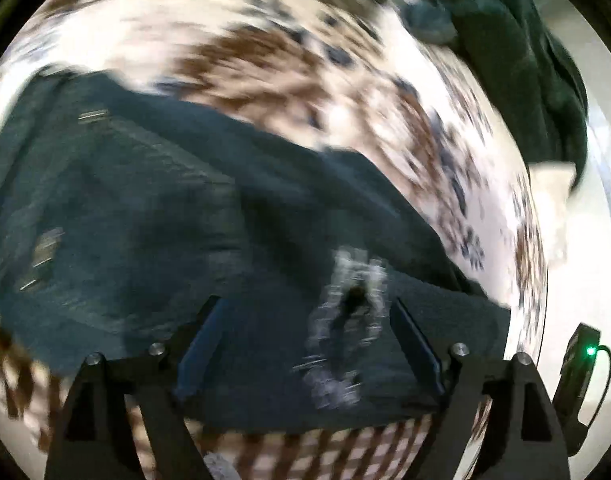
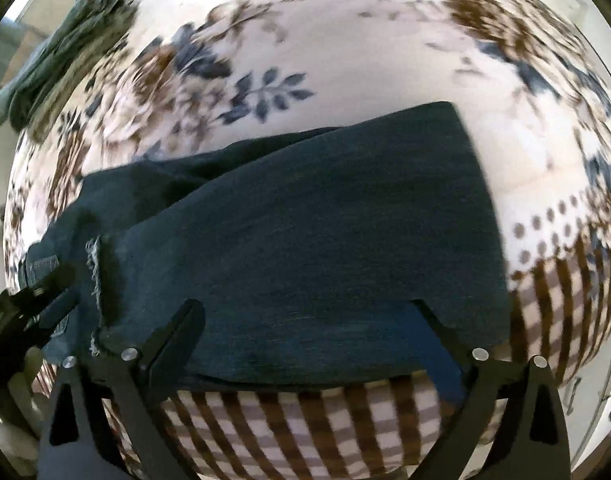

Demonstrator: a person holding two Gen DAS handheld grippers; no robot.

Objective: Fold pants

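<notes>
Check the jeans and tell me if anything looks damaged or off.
The dark jeans lie folded on the patterned blanket. One frayed rip with pale threads shows in the denim between the open left claw's fingers. It may be a styled tear. Nothing else stands out.

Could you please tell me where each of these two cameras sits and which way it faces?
Left wrist: on the left gripper, looking down at dark jeans with a frayed rip; its open fingers show.
Right wrist: on the right gripper, looking down at the jeans; its open fingers and the left gripper show.
Shared: jeans, floral bedcover.
</notes>
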